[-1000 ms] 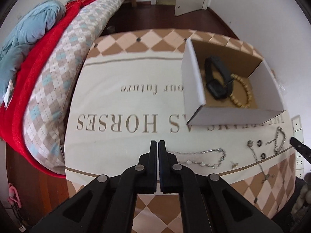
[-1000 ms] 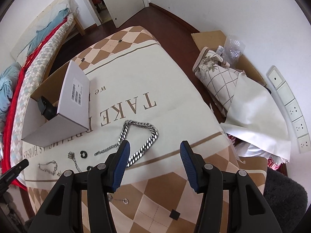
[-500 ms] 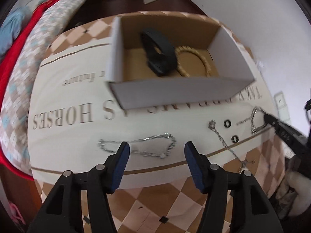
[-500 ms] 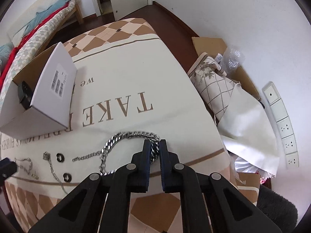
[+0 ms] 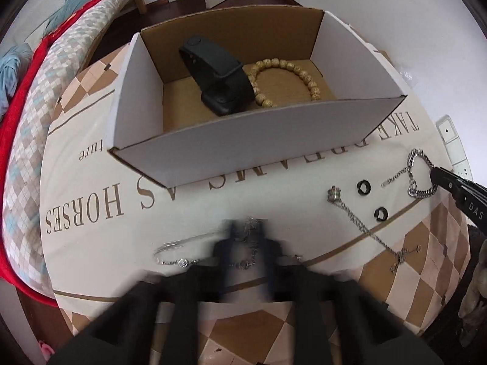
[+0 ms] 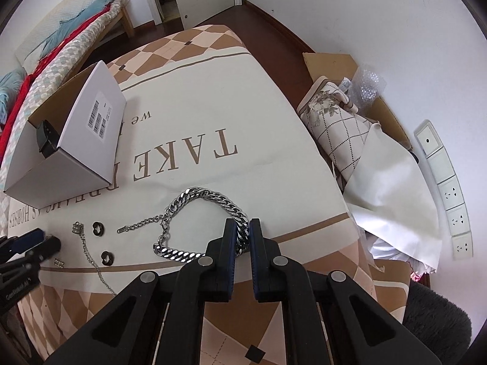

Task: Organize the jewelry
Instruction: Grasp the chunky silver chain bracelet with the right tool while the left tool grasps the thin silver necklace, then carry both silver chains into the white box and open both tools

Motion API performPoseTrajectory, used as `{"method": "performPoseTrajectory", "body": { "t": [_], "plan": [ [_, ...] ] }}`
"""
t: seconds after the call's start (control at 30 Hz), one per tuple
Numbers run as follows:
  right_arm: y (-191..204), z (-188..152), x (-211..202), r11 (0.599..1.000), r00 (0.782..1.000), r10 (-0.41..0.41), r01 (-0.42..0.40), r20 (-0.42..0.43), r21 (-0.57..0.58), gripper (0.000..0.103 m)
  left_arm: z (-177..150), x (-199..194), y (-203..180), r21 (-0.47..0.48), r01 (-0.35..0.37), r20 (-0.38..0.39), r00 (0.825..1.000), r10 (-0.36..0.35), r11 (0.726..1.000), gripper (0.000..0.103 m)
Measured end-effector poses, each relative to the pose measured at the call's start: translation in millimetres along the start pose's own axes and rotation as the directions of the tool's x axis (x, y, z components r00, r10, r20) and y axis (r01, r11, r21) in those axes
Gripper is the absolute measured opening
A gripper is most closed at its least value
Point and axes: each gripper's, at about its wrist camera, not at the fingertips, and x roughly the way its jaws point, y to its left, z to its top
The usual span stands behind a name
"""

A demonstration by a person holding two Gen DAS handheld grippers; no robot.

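An open cardboard box [image 5: 258, 149] on the cloth-covered table holds a black band [image 5: 219, 79] and a wooden bead bracelet [image 5: 286, 82]. My left gripper [image 5: 248, 243] is blurred, its fingers a narrow gap apart around a thin silver bracelet [image 5: 182, 258] lying on the cloth. My right gripper [image 6: 242, 237] is shut on a heavy silver curb chain [image 6: 201, 200], which still lies on the cloth; it also shows in the left wrist view [image 5: 420, 176]. Two black rings [image 5: 363, 188] [image 5: 380, 213] and a thin necklace [image 5: 359, 222] lie between the grippers.
A bed with a red and checked cover [image 5: 36, 97] stands left of the table. Cardboard, a quilted bag [image 6: 341, 127] and white cloth lie on the floor at the right, by a wall with sockets [image 6: 450, 194]. The table's front edge is just below both grippers.
My left gripper has moved forward and down over the thin silver bracelet, and its fingers have narrowed. My right gripper stays closed on the curb chain.
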Motion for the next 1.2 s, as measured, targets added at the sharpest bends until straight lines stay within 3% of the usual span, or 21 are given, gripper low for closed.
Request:
{"method": "performPoseTrajectory", "body": {
  "t": [0.2, 0.57, 1.0, 1.2],
  "plan": [
    [2, -1, -10, 0.998, 0.998, 0.061, -0.061, 0.012, 0.013, 0.009, -12, -12, 20, -0.062, 0.003, -0.014, 1.0, -0.004, 0.998, 0.002],
    [19, 12, -68, 0.974, 0.971, 0.228, -0.228, 0.077, -0.005, 0.009, -22, -92, 35, -0.053, 0.072, 0.082, 0.994, -0.068, 0.996, 0.002],
    [52, 60, -147, 0.917, 0.907, 0.399, -0.392, 0.135, -0.074, 0.009, 43, -179, 40, -0.043, 0.137, 0.287, 0.95, -0.12, 0.99, 0.002],
    [84, 96, -169, 0.896, 0.885, 0.438, -0.416, 0.156, -0.152, 0.009, 81, -189, 45, -0.032, 0.133, 0.331, 0.936, -0.115, 0.991, 0.002]
  ]
}}
